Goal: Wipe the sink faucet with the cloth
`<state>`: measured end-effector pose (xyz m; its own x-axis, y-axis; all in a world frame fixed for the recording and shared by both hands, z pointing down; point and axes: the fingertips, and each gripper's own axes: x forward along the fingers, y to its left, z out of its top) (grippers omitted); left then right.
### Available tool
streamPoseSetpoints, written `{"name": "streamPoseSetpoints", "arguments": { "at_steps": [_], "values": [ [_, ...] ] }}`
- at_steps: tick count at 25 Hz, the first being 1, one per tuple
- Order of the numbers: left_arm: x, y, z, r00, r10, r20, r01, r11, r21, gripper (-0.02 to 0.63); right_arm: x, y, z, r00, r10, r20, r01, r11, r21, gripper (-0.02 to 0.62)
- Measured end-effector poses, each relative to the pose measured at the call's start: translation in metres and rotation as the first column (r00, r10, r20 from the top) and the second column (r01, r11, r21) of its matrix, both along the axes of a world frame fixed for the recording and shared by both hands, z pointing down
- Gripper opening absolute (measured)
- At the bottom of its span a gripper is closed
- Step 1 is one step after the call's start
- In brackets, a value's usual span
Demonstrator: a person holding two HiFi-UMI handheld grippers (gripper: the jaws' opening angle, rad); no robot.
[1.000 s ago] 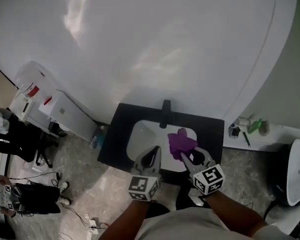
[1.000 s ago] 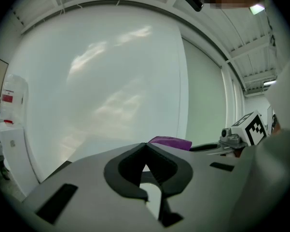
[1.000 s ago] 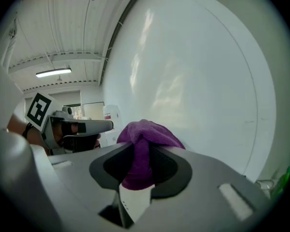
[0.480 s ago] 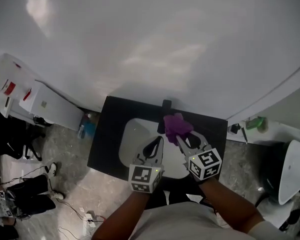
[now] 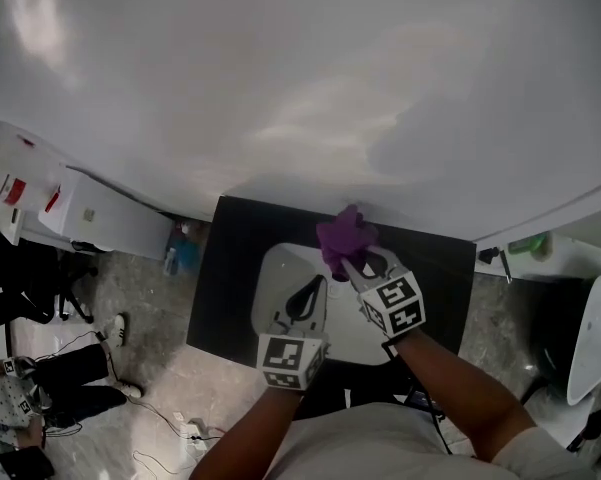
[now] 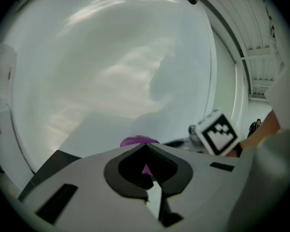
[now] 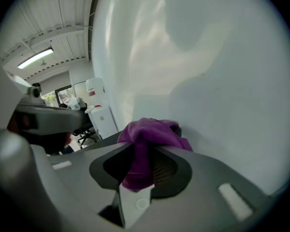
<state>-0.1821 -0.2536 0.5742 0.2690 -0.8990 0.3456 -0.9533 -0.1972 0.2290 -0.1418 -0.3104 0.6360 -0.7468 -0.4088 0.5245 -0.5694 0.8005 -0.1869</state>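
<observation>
Two grippers were in my feeds, and only one of them carried anything. Over the near-left part of the sink the left gripper hung above the white basin, its jaws brought together with nothing between them. Its own camera gave me only a sliver of purple beyond the tips. At the middle of the sink's back edge, where the black counter meets the wall, sat the purple cloth, bunched into a soft lump. I judged the faucet to be underneath it, since none of my views showed the fitting clearly. Just right of that, reaching in from the sink's near-right side, the right gripper had its jaws clamped on a fold of the cloth. The bulk of the fabric spilled forward past the tips, and a tail hung down between them. The cloth looked light, limp and plush to me, something that would drape and drag rather than push. It seemed neither fragile nor slippery, so I reckoned a pinch well into a thick gather, as it was held, was the right hold. A grip on a thin edge would likely have let it slide free once it was rubbed against the fitting. Because the wad sat ahead of the jaws, I judged it would meet the faucet before the hard tips did.
</observation>
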Motion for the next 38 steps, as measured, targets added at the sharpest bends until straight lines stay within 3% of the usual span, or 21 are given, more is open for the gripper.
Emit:
{"name": "streamPoseSetpoints", "arguments": {
  "at_steps": [3, 7, 10, 15, 19, 23, 26, 29, 34, 36, 38],
  "values": [
    [-0.010, -0.002, 0.010, 1.000, 0.008, 0.000, -0.008, 1.000, -0.002, 0.006, 0.005, 0.027, -0.002, 1.000, -0.003, 0.016, 0.003, 1.000, 0.009, 0.098],
    [-0.010, -0.004, 0.009, 1.000, 0.021, -0.004, -0.021, 1.000, -0.016, 0.006, 0.002, -0.054, -0.035, 0.993, 0.103, 0.049, -0.108, 0.987, 0.119, 0.100],
    [-0.006, -0.006, 0.004, 1.000, 0.029, -0.005, -0.029, 0.999, -0.017, 0.006, -0.006, -0.086, -0.023, 0.995, 0.096, -0.008, -0.095, 0.991, 0.091, 0.100],
    [-0.012, -0.004, 0.007, 1.000, 0.017, -0.004, -0.017, 1.000, -0.017, 0.006, 0.006, -0.016, -0.006, 0.998, 0.061, 0.004, -0.061, 0.997, 0.056, 0.100],
    [-0.022, 0.000, 0.016, 1.000, 0.006, -0.012, -0.007, 0.999, -0.042, 0.006, 0.011, 0.050, 0.029, 0.999, 0.003, -0.041, -0.004, 1.000, -0.028, 0.100],
    [-0.016, 0.001, 0.017, 1.000, 0.021, 0.004, -0.021, 0.999, -0.049, 0.006, 0.012, -0.005, 0.043, 0.994, 0.085, -0.075, -0.080, 0.995, 0.066, 0.101],
    [-0.012, 0.004, 0.015, 0.999, 0.032, 0.012, -0.032, 0.998, -0.056, 0.006, 0.003, -0.039, 0.046, 0.991, 0.083, -0.105, -0.071, 0.991, 0.113, 0.104],
    [-0.014, 0.005, 0.016, 1.000, 0.024, 0.011, -0.024, 0.998, -0.063, 0.006, -0.005, -0.023, 0.050, 0.992, 0.025, -0.122, -0.009, 0.991, 0.130, 0.103],
    [-0.017, 0.008, 0.020, 1.000, 0.016, 0.007, -0.016, 0.998, -0.067, 0.006, -0.008, 0.062, 0.055, 0.991, -0.093, -0.092, 0.096, 0.995, 0.028, 0.100],
    [-0.019, 0.009, 0.021, 1.000, 0.005, 0.006, -0.005, 0.998, -0.059, 0.006, -0.004, 0.059, 0.049, 0.997, -0.061, -0.046, 0.062, 0.998, 0.023, 0.100],
    [-0.018, 0.009, 0.021, 1.000, 0.001, 0.009, -0.001, 0.999, -0.053, 0.006, -0.001, 0.025, 0.042, 1.000, 0.004, -0.022, -0.003, 0.999, 0.052, 0.101]
  ]
}}
